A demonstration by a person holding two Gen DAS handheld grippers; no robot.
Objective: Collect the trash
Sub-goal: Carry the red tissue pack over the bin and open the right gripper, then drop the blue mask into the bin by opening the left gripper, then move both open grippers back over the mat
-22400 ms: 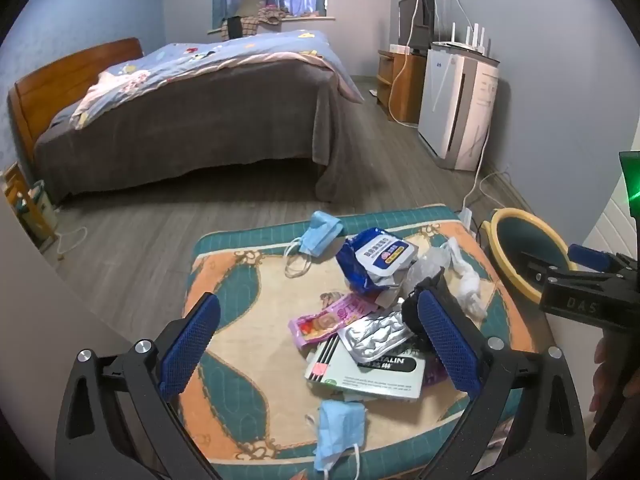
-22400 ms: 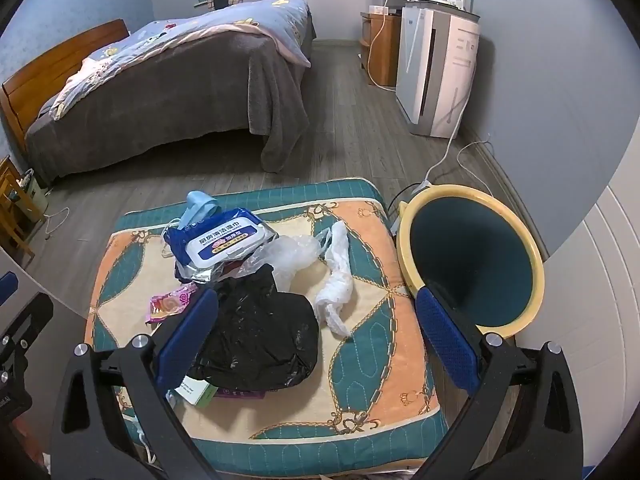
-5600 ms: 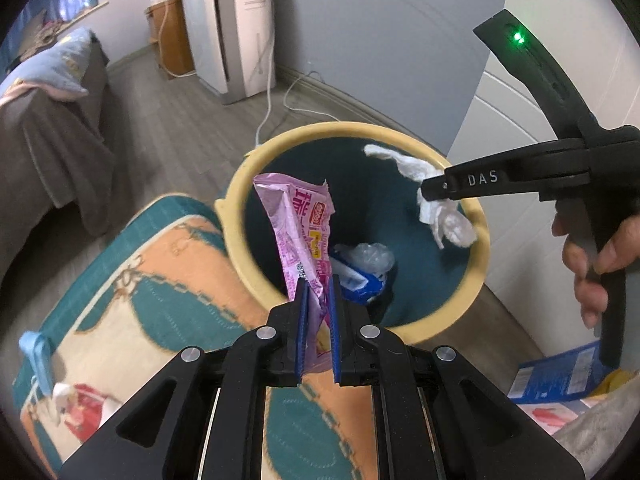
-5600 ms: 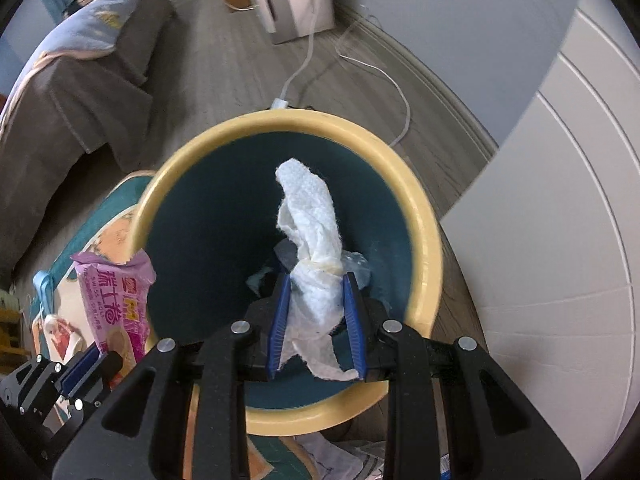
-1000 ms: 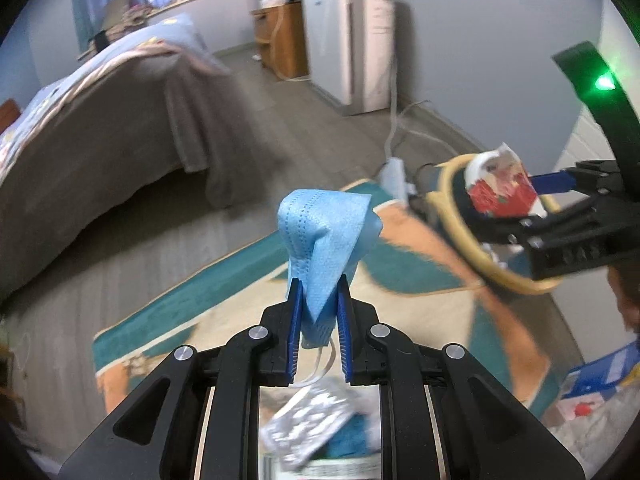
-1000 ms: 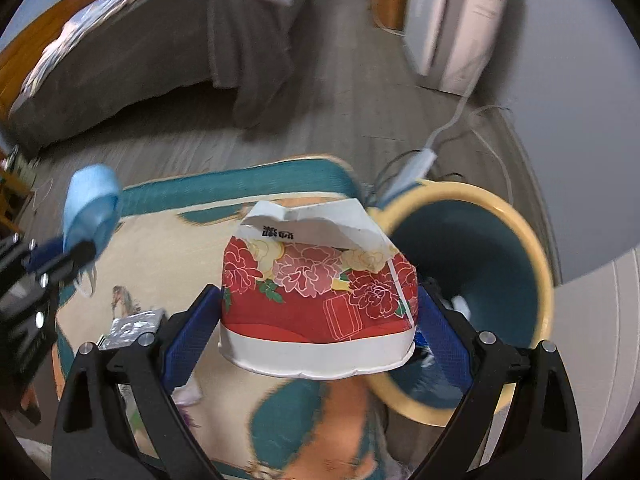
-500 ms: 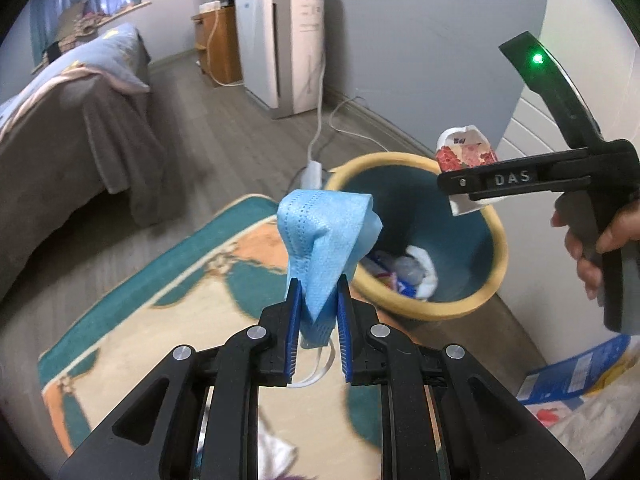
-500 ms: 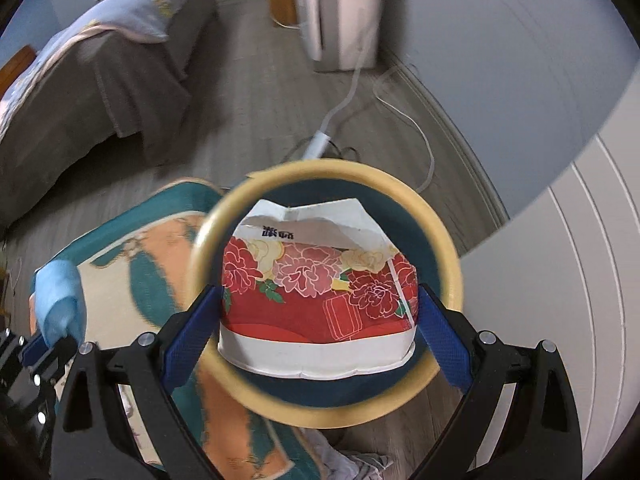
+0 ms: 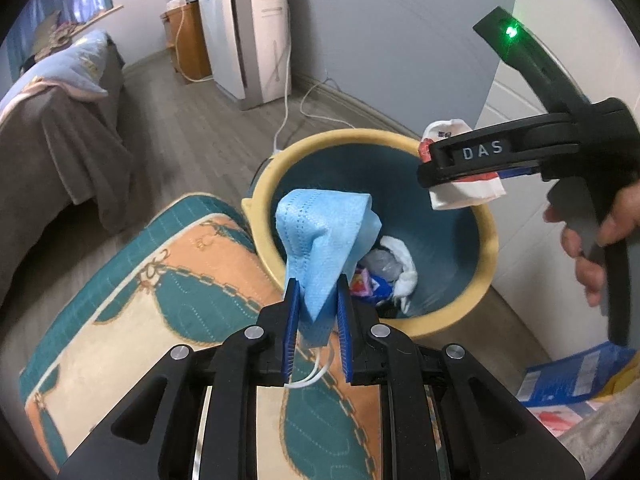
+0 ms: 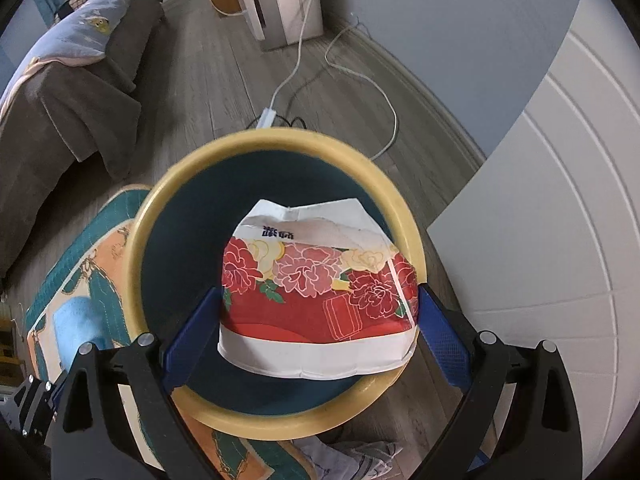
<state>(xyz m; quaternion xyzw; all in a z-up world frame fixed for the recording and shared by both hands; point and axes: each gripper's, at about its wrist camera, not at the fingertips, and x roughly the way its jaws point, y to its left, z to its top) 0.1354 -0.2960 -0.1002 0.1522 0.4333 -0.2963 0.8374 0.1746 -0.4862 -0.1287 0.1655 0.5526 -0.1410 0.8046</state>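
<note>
While our left gripper (image 9: 316, 304) pinches a blue mask (image 9: 324, 236), our right gripper (image 10: 320, 320) clamps a flowered packet (image 10: 320, 296), hiding most of the bin (image 10: 276, 140).

**Colours at the bin**

Between our left tongs (image 9: 316, 334), whose pads are blue, we see a pale blue mask (image 9: 326, 236). Our right tongs (image 10: 318, 330) clasp a white pack (image 10: 320, 292) with red and pink flowers. Beyond both, the bin (image 10: 276, 140) is yellow-rimmed, teal inside. Below lies an orange, teal and cream mat (image 9: 132, 320).
</note>
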